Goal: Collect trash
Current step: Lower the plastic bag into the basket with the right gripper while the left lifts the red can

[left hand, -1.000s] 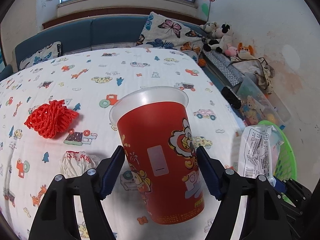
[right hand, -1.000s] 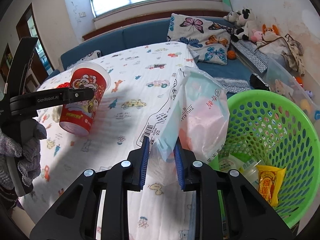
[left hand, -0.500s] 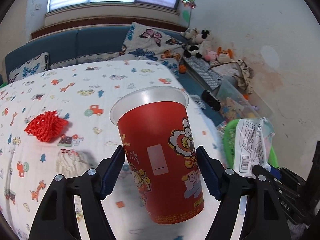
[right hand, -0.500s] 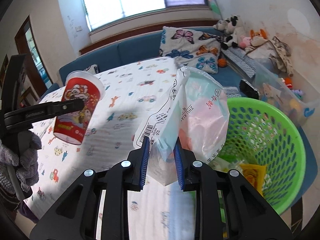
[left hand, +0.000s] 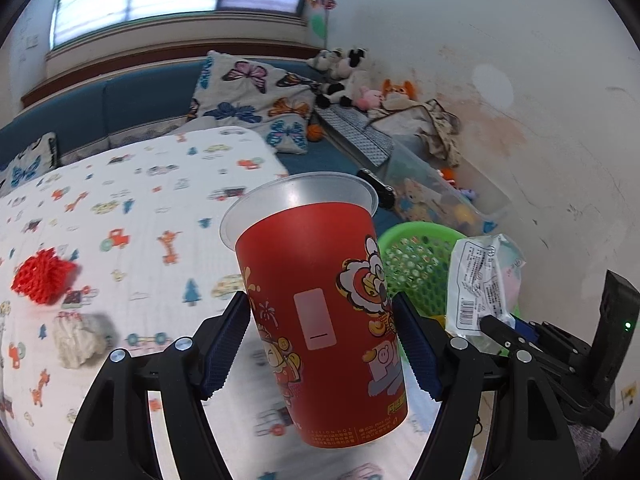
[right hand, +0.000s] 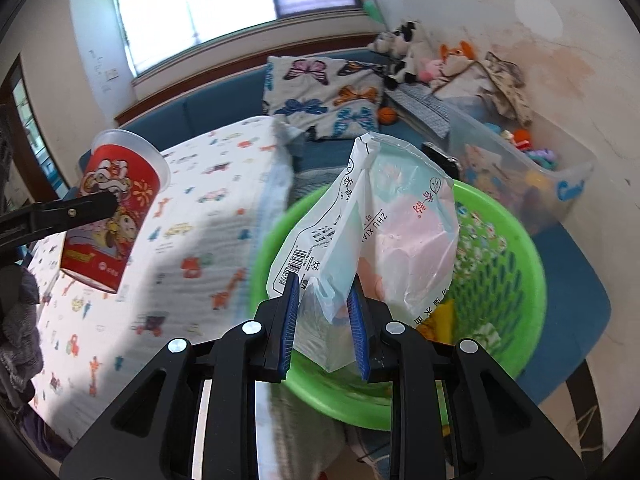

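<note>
Bag (right hand: pixel 372 236) pinched in right claw (right hand: pixel 324 316) above basket (right hand: pixel 516 248).

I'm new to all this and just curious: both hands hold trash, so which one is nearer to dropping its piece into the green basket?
Right: its plastic bag hangs over the green basket; the red cup hangs beside it.

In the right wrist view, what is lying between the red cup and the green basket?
Only the cartoon-print tablecloth lies between the red cup and the green basket in the right wrist view; no other trash shows on that stretch.
</note>
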Demonstrator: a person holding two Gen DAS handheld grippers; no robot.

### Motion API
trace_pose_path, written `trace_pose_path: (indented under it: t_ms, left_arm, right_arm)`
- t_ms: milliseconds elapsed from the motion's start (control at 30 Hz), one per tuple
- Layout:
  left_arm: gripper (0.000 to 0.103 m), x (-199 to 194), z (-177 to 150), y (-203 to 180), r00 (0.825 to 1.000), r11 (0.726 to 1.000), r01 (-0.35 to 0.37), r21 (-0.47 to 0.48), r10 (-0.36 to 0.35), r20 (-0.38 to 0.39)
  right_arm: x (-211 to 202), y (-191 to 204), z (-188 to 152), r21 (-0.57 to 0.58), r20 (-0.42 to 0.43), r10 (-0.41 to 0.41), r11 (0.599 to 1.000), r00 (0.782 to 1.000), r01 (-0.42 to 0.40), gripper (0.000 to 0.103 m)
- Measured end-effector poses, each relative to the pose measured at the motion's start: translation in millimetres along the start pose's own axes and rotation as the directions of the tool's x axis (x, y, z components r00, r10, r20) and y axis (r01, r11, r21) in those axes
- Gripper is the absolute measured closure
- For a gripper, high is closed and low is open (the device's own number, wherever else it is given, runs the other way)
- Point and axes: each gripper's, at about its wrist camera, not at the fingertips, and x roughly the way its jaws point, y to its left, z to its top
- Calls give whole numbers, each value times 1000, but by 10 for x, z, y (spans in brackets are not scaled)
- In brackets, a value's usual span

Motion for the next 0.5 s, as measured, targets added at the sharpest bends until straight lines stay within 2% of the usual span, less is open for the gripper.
trace_pose_path:
  t_ms: [300, 433, 500]
  left_arm:
    - [33, 162, 45, -433, 999, 997, 41, 63, -40, -23]
    - [33, 239, 62, -599, 998, 995, 54, 86, -52, -35]
    - [33, 270, 74, -672, 998, 994, 57, 98, -54, -38]
  right_arm:
    - [-31, -406, -93, 53, -12, -53, 997, 999, 54, 75]
    - [-41, -499, -118, 72, -11, -59, 996, 998, 60, 64]
    - [-67, -535, -137, 77, -7, -63, 995, 998, 63, 63]
